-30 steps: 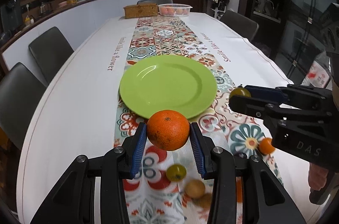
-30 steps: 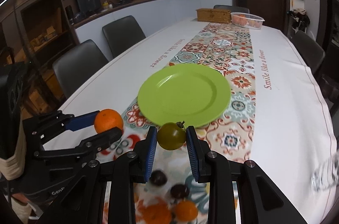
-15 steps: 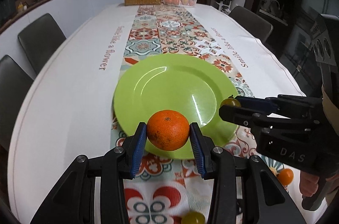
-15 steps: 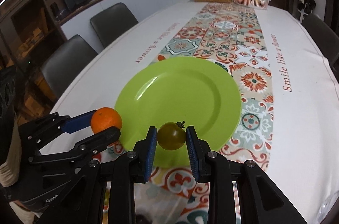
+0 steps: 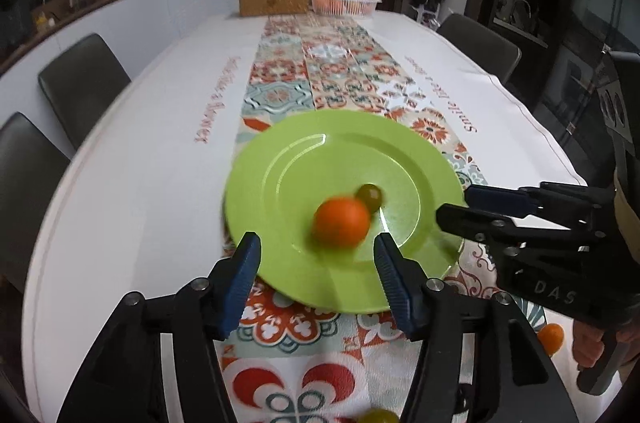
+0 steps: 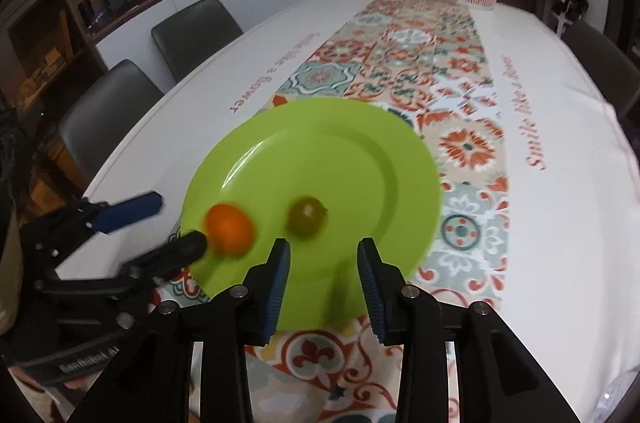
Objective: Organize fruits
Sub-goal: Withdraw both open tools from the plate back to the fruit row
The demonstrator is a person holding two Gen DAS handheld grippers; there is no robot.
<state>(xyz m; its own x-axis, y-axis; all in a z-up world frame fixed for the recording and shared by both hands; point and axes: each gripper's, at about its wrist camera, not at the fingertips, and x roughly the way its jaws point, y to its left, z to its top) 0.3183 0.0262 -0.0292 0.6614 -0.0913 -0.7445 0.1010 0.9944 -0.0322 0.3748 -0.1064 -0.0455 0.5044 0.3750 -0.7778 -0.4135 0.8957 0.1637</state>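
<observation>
You have the orange and the green tomato on the green plate, both the left gripper and right gripper opening with nothing between their jaws, while fruit near you waits

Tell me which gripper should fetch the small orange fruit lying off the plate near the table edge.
Right, probably. The small orange fruit lies just below the right gripper in the left wrist view, while the left gripper sits farther away. Both jaws are opening and empty.
</observation>
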